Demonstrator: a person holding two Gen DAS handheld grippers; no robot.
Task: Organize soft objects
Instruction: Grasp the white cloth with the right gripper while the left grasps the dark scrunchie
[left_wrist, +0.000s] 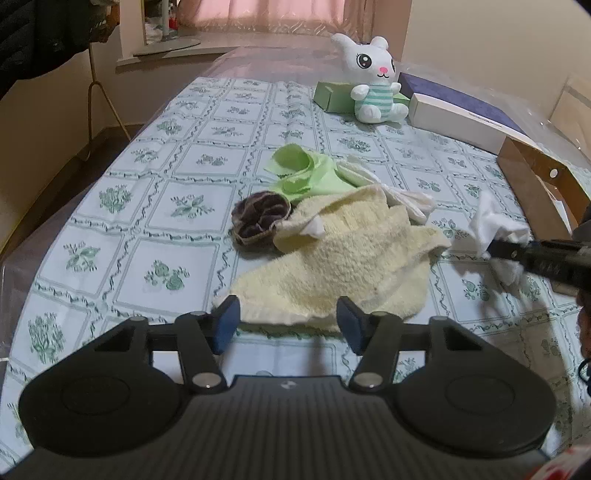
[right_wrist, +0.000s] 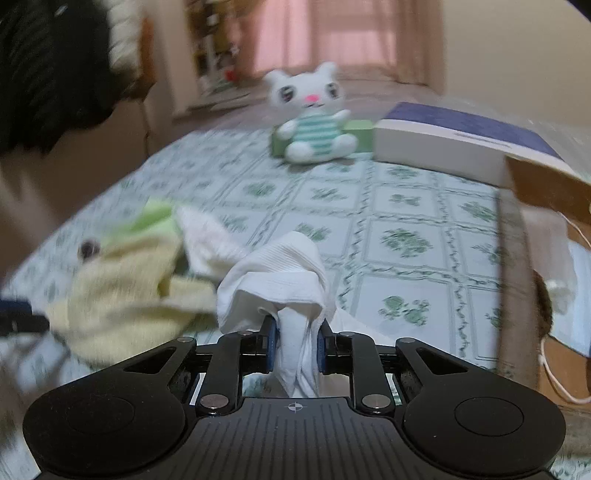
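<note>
The right gripper (right_wrist: 295, 347) has its jaws clamped on a white cloth (right_wrist: 280, 280), which bunches up above the blue pads and hangs down between them. In the left wrist view the same cloth (left_wrist: 491, 229) is seen at the tip of the right gripper (left_wrist: 496, 249), to the right of the pale yellow towel (left_wrist: 343, 266) and clear of it.

The left gripper (left_wrist: 288, 321) has its jaws apart, one on each side of the near edge of the yellow towel. The pads do not press on the towel; whether they touch it cannot be told.

The yellow towel lies crumpled on the table (left_wrist: 129, 229), which has a cover with green flowers in squares. At the far side of the towel lies a light green cloth (left_wrist: 310, 173), and at its left side a dark brown scrunchie (left_wrist: 258, 218) touches it. Some other white fabric (left_wrist: 406, 201) shows from under the towel's far right edge.

Well beyond the towel a white plush rabbit (left_wrist: 373, 85) in a green striped shirt sits upright, against a green box (left_wrist: 332, 96). To the right of the rabbit there is a white box with a dark blue lid (left_wrist: 454, 110), and nearer a brown cardboard box (left_wrist: 532, 173).
</note>
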